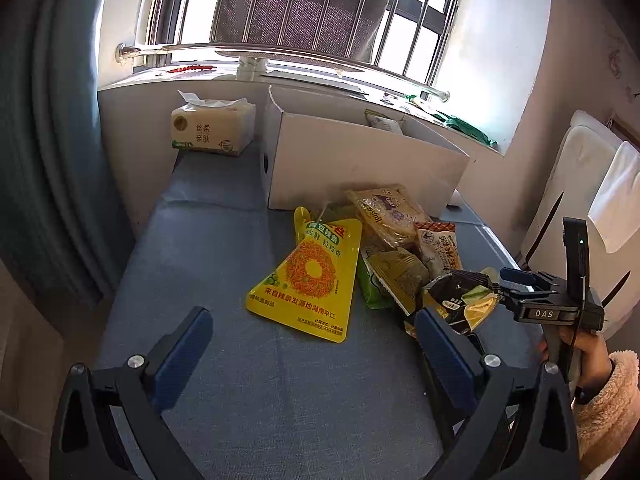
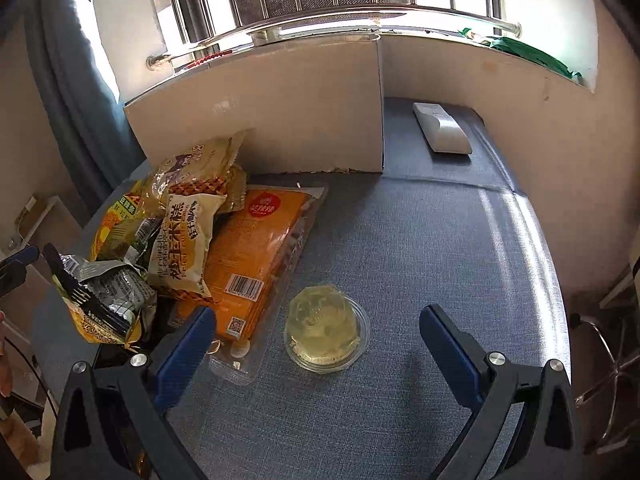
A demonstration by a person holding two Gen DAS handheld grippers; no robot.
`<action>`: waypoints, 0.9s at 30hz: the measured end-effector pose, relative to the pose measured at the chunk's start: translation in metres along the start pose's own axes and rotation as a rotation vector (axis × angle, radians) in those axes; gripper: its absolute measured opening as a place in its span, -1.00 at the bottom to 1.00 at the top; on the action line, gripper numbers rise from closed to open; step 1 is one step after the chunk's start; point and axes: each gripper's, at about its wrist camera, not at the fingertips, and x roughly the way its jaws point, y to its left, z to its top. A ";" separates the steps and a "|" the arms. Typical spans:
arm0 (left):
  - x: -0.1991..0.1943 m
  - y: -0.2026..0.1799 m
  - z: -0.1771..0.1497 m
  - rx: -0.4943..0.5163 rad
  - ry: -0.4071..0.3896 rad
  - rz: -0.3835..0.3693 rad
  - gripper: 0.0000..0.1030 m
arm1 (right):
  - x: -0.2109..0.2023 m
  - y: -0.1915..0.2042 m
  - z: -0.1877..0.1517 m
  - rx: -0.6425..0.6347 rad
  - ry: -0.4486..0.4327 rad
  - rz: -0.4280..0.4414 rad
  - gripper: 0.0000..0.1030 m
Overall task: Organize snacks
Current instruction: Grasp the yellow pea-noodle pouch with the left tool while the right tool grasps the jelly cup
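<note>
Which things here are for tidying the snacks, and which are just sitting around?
For the job:
yellow triangular snack pouch
orange flat packet with a barcode
clear round jelly cup
white cardboard box

Just lying about:
tissue pack
white remote control

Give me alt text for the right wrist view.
The open right gripper hovers over a clear round jelly cup on the blue cushion. A snack pile lies left, including an orange packet, before a white box.
</note>
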 end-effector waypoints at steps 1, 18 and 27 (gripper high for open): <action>0.001 0.002 -0.001 -0.003 0.004 0.000 1.00 | 0.002 0.001 0.001 -0.010 0.005 -0.011 0.83; 0.064 -0.003 0.012 0.140 0.156 0.015 1.00 | -0.040 -0.013 -0.011 0.095 -0.041 0.059 -0.32; 0.120 -0.020 0.034 0.318 0.225 0.115 0.86 | -0.054 -0.009 -0.020 0.110 -0.063 0.086 -0.32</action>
